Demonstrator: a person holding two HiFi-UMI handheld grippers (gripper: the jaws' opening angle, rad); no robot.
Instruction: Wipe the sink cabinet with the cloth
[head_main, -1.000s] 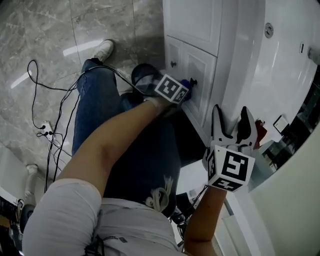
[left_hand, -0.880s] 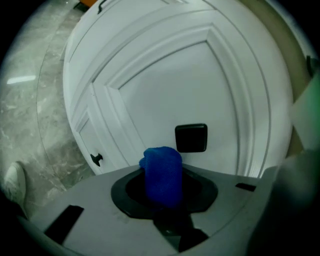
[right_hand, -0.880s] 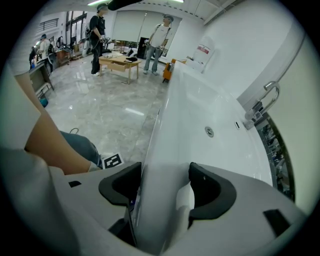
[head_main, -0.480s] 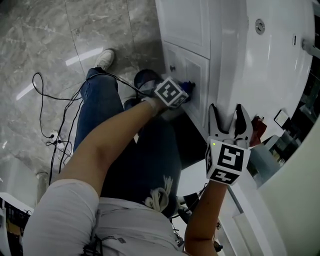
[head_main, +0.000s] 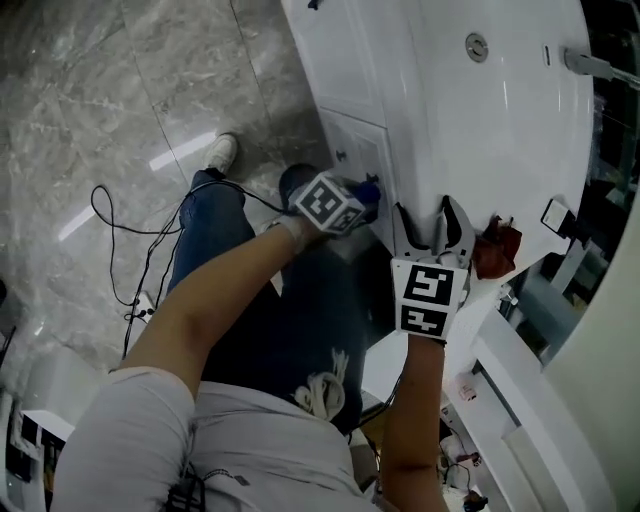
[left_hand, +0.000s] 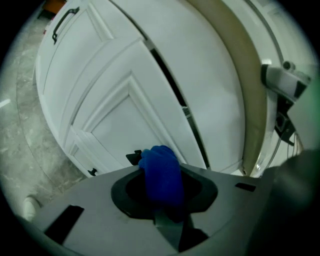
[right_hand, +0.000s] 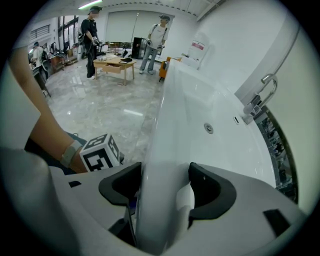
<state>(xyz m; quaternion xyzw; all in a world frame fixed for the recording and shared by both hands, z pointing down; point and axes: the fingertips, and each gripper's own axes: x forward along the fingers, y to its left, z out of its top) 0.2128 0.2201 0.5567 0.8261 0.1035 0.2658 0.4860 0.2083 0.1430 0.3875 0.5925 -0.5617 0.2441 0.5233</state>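
Cloth (left_hand: 161, 172) between jaws of left hand-held gripper (left_hand: 161, 192)

Blue cloth (left_hand: 161, 172) soft, napped fabric; sink cabinet door (left_hand: 125, 115) smooth white paint; basin (head_main: 500, 120) glossy white; floor tiles (head_main: 120, 100) polished, marble-veined; faucet (right_hand: 262, 95) bright metal.

The head view sits above the person and faces steeply down, with the floor (head_main: 120, 100) toward 10 o'clock and the basin (head_main: 500, 120) toward 1 o'clock. The left gripper view sits low and very near the sink cabinet (left_hand: 125, 110), facing its door panels. The right gripper view rides the basin's rim (right_hand: 165, 140) and looks along it. The head and right gripper views share the drain (head_main: 476, 45); the head and left gripper views share the cabinet front.
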